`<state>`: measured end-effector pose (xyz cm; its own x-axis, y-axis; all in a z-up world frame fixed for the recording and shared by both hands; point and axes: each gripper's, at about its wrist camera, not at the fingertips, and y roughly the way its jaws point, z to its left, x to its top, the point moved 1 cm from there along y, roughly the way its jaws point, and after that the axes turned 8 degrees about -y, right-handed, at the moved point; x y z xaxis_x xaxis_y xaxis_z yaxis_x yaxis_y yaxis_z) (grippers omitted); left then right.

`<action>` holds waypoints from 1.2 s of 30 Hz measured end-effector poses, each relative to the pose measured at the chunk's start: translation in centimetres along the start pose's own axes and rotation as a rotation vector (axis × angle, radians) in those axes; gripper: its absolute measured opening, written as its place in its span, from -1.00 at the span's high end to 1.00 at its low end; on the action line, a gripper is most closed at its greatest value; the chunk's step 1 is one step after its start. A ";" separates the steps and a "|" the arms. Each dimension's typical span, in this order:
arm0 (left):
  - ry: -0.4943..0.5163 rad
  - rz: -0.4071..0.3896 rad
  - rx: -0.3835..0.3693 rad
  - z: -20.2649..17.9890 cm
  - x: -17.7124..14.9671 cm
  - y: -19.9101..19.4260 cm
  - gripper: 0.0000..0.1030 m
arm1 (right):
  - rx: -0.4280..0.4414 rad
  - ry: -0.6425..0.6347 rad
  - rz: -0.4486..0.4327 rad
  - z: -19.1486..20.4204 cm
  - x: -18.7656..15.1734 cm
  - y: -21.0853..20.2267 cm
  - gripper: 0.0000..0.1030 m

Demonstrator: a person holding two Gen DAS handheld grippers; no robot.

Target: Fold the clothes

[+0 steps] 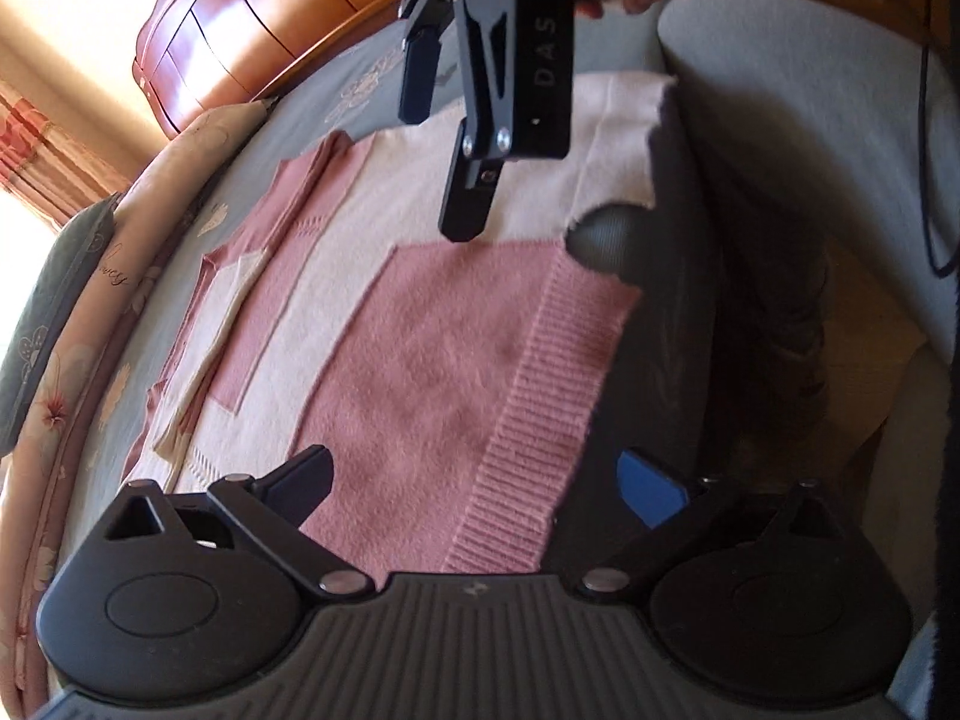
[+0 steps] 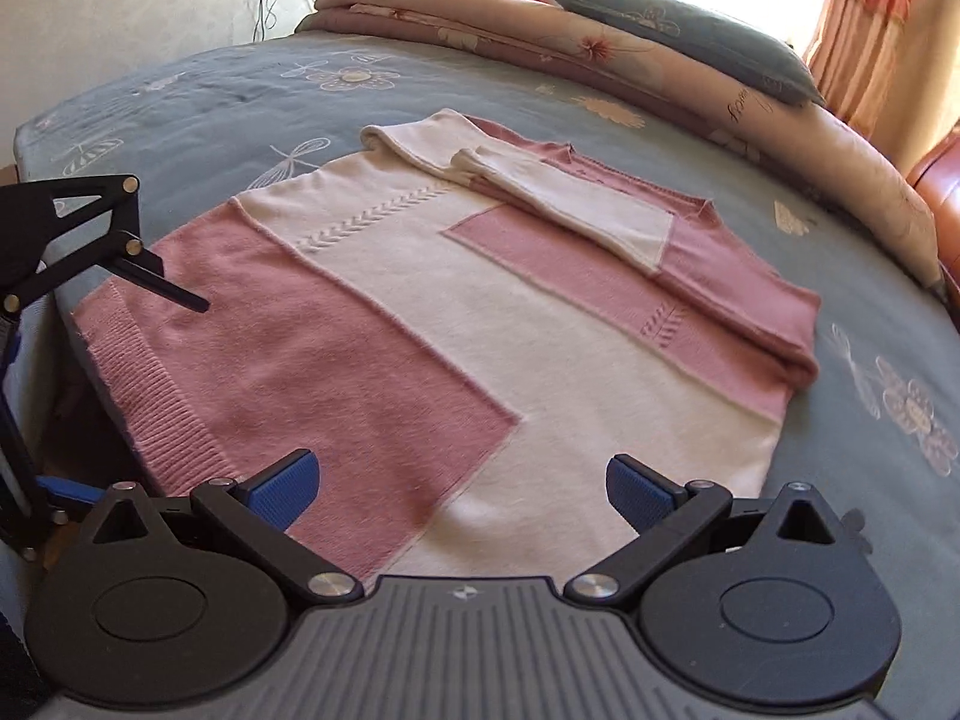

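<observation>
Knit sweater point(image 2: 432, 324) flat on bed point(image 2: 198, 102), sleeves folded in; soft, limp, prob. light, will sag, so pinch ribbed hem point(image 1: 528, 420) corners; left gripper point(image 1: 474, 480) & right gripper point(image 2: 462, 480) both agape, empty, at hem.

Pink-and-cream knit sweater point(image 2: 420, 324) flat on bed, sleeves folded across chest, ribbed hem nearest.

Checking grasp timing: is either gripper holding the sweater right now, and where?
Nothing is held. Left gripper and right gripper both hover with jaws open above the sweater hem.
</observation>
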<state>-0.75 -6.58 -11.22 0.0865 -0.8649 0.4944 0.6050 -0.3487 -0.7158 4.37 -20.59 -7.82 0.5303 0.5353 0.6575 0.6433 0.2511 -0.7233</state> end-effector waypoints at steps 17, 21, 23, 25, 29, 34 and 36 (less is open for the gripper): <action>0.076 -0.012 0.114 -0.4 -0.7 -0.2 -0.94 | -0.002 0.025 -0.030 1.7 -1.1 -2.0 -1.00; 0.096 -0.018 0.125 -0.1 -0.7 -0.2 -0.94 | 0.005 0.027 -0.035 2.1 -1.0 -2.0 -1.00; 0.109 -0.021 0.146 0.0 -0.6 -0.2 -0.94 | 0.010 0.029 -0.041 2.2 -0.9 -2.0 -1.00; 0.126 -0.026 0.165 0.3 -0.5 -0.2 -0.94 | 0.015 0.031 -0.047 2.2 -0.8 -2.1 -1.00; 0.118 -0.032 0.171 0.9 -0.2 -0.1 -0.94 | 0.037 0.025 -0.063 2.4 -0.5 -2.4 -1.00; 0.077 -0.039 0.181 1.7 0.1 -0.3 -0.94 | 0.139 -0.040 -0.095 4.0 0.1 -2.6 -1.00; 0.057 -0.041 0.183 2.1 0.2 -0.4 -0.94 | 0.153 -0.098 -0.098 5.4 0.5 -2.2 -1.00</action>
<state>0.70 -5.89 -9.84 0.0173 -0.8724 0.4885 0.7413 -0.3166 -0.5917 0.28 -16.51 -7.01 0.4076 0.5765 0.7081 0.5941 0.4215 -0.6851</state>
